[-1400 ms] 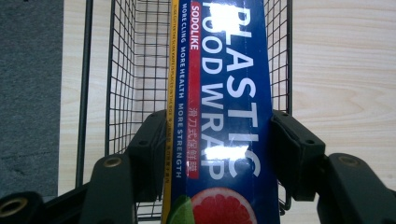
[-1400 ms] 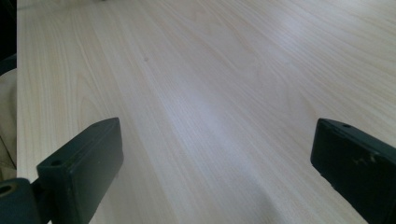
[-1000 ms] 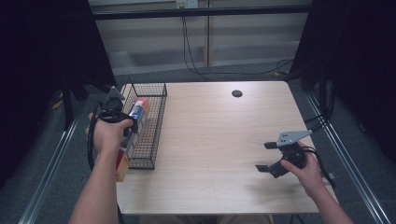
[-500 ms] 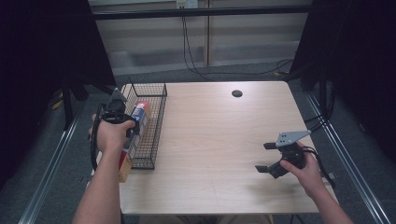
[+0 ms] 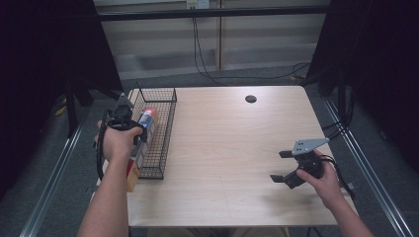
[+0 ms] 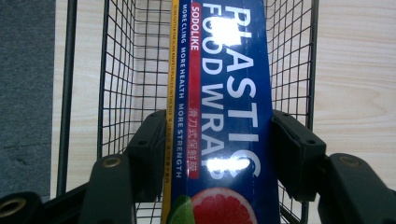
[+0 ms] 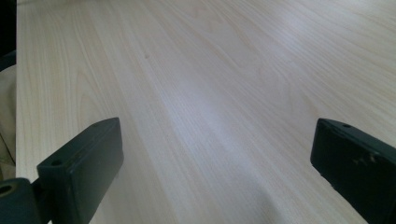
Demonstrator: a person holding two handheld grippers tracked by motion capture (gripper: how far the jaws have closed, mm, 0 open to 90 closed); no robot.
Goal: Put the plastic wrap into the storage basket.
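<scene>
A long blue plastic food wrap box (image 6: pixel 224 107) with white lettering and a grapefruit picture lies lengthwise over the black wire basket (image 6: pixel 121 74). My left gripper (image 6: pixel 219 154) is shut on the box, one jaw on each long side. From above, the left gripper (image 5: pixel 136 129) holds the box (image 5: pixel 146 120) over the basket (image 5: pixel 160 131) at the table's left edge. My right gripper (image 5: pixel 282 165) hovers open over bare wood near the front right, nothing between its jaws (image 7: pixel 215 163).
The light wooden table (image 5: pixel 232 133) has a dark round hole (image 5: pixel 250 98) near its far edge. An orange-yellow item (image 5: pixel 132 174) sits beside the basket's near end under my left forearm. Metal rails run along both sides of the table; cables hang at the back.
My left hand with the box has shifted slightly toward the near end of the basket. The right gripper has stayed in place.
</scene>
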